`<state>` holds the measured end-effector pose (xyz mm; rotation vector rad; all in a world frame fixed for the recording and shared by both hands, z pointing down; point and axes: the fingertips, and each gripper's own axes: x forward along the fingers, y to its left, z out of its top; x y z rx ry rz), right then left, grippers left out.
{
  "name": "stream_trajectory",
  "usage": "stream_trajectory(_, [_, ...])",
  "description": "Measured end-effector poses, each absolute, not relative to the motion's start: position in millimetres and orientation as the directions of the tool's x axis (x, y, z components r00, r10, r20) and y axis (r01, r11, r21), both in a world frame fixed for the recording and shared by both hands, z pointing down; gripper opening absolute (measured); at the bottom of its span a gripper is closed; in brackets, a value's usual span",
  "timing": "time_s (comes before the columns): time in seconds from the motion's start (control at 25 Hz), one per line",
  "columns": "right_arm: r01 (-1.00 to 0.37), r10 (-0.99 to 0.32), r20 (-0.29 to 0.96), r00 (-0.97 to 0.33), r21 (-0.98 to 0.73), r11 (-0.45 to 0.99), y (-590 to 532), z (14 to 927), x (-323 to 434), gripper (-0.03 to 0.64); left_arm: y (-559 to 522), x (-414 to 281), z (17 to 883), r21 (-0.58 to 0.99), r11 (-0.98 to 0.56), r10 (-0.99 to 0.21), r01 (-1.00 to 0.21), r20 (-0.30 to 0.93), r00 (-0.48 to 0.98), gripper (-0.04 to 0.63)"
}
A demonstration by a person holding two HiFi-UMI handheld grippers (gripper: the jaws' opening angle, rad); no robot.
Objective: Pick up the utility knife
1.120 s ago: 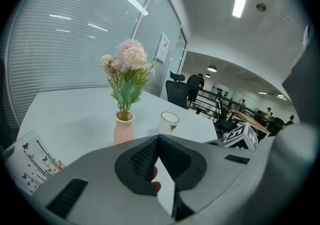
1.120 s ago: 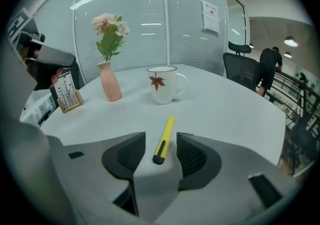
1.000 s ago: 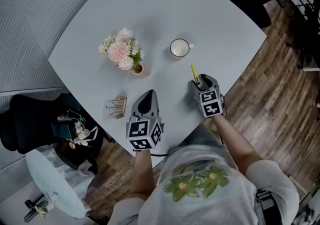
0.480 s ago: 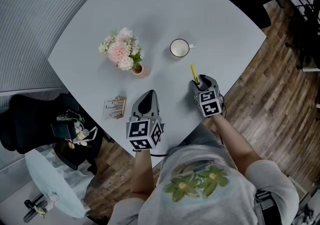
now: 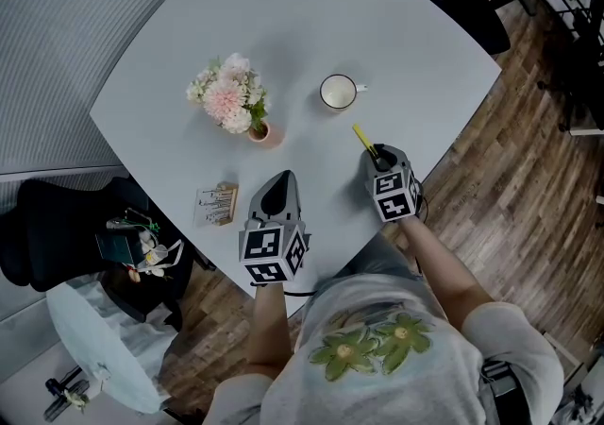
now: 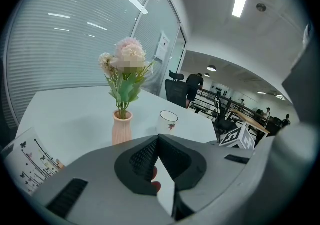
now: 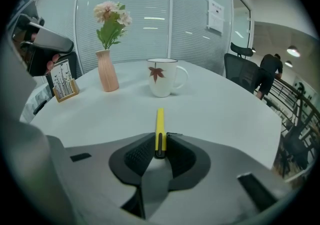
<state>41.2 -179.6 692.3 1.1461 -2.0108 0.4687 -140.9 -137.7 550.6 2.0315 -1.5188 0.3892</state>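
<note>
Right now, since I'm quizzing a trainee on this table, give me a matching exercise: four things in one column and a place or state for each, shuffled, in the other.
Things:
1. utility knife
2. mug
3. vase
4. left gripper

Places and states:
A. holds flowers
B. jaws together, nothing between them
C. clamped between the jaws of the right gripper
D. white, with a red leaf print

Pairs: 1-C; 2-D; 3-A; 4-B.
The right gripper's jaws have just been closing, with the utility knife between them.

Pale table (image 5: pixel 377 17), flower vase (image 5: pixel 260 131), mug (image 5: pixel 338 91), card stand (image 5: pixel 218 203)
</note>
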Motion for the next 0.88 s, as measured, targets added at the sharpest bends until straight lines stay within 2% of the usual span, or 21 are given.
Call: stream_trajectory(0.88, [-0.821,-0.531,0.786,-0.316,0.054,0.569,-179.6,690.3,40.0,0.071,-137.1,-136.8,543.6,0.246,-0.218,-0.780,-0.944,0.537,0.320,0.000])
